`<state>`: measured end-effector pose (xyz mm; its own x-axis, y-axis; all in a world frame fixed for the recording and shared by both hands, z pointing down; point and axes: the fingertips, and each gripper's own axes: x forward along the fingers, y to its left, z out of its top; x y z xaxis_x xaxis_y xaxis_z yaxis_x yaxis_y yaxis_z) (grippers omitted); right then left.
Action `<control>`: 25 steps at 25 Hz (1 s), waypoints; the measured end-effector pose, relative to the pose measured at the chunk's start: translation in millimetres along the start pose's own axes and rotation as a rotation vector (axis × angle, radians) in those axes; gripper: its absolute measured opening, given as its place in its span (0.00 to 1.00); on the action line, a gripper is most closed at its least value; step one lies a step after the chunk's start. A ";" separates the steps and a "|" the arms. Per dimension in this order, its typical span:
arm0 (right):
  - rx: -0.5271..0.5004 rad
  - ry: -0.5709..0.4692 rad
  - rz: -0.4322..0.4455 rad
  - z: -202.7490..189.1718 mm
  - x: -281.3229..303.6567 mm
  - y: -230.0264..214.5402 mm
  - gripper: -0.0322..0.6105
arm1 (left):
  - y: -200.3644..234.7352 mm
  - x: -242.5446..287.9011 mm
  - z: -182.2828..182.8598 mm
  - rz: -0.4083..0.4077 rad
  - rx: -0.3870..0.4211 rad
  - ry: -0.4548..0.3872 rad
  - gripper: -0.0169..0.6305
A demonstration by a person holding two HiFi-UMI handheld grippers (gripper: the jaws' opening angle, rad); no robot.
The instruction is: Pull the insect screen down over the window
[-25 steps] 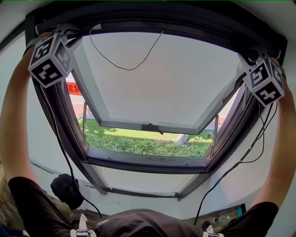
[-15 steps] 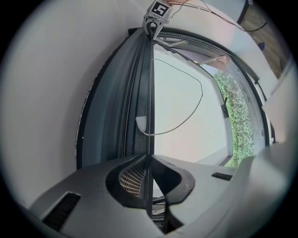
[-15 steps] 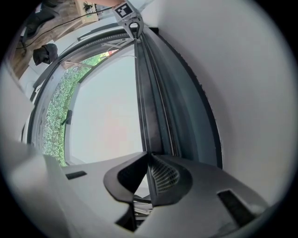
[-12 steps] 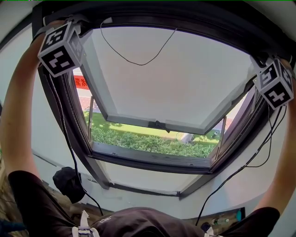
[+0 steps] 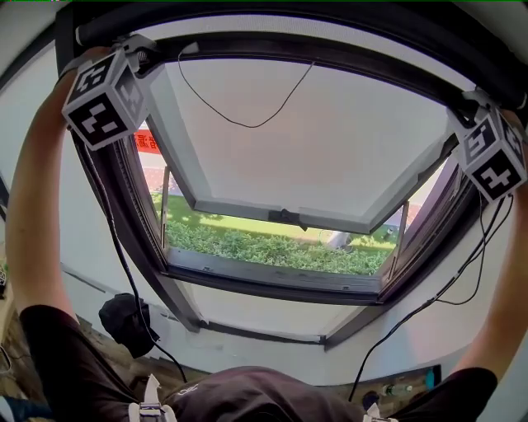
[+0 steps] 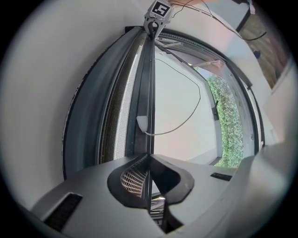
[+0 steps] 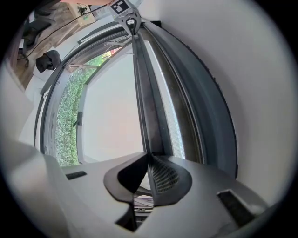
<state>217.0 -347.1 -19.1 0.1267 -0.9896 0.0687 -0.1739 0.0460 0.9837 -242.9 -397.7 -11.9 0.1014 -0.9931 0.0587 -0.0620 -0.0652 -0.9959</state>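
Observation:
The insect screen's dark pull bar (image 5: 330,53) runs across the top of the window, just under the roller housing (image 5: 289,18). My left gripper (image 5: 139,48) holds the bar's left end. Its jaws have just been closing, and the thin bar edge (image 6: 150,93) is pinched between them. My right gripper (image 5: 469,100) is shut on the bar's right end (image 7: 142,93). A narrow strip of mesh (image 6: 120,111) shows between housing and bar. Each gripper view shows the other gripper at the bar's far end, the right gripper (image 6: 152,25) and the left gripper (image 7: 131,22).
The window sash (image 5: 313,140) stands tilted outward, with a thin black cord (image 5: 239,119) hanging across its pane. A hedge and grass (image 5: 272,247) lie outside below. Gripper cables (image 5: 115,247) trail down both sides of the frame. A dark object (image 5: 124,317) lies at lower left.
A pale strip now shows between the top housing and the pull bar. The head view has shifted a little; both marker cubes stay at the window's top corners.

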 end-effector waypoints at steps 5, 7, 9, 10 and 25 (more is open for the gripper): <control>-0.026 0.012 0.056 -7.2 5.2 44.8 0.10 | -49.3 5.9 -5.6 -0.063 0.009 -0.011 0.07; -0.046 0.025 0.091 -11.6 5.4 64.4 0.10 | -68.6 5.2 -4.5 -0.107 0.026 -0.012 0.07; -0.071 0.047 0.130 -16.8 6.4 85.3 0.09 | -92.1 4.8 -4.8 -0.158 0.054 -0.002 0.07; -0.084 0.055 0.140 -19.1 7.2 94.2 0.09 | -102.4 5.4 -6.1 -0.177 0.063 0.005 0.07; -0.141 0.106 0.216 -42.0 8.1 212.6 0.09 | -223.9 5.9 -14.8 -0.310 0.156 0.042 0.08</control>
<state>222.1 -339.6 197.6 0.2045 -0.9353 0.2887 -0.0714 0.2799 0.9574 -243.2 -390.4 212.5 0.0509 -0.9318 0.3593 0.1178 -0.3517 -0.9287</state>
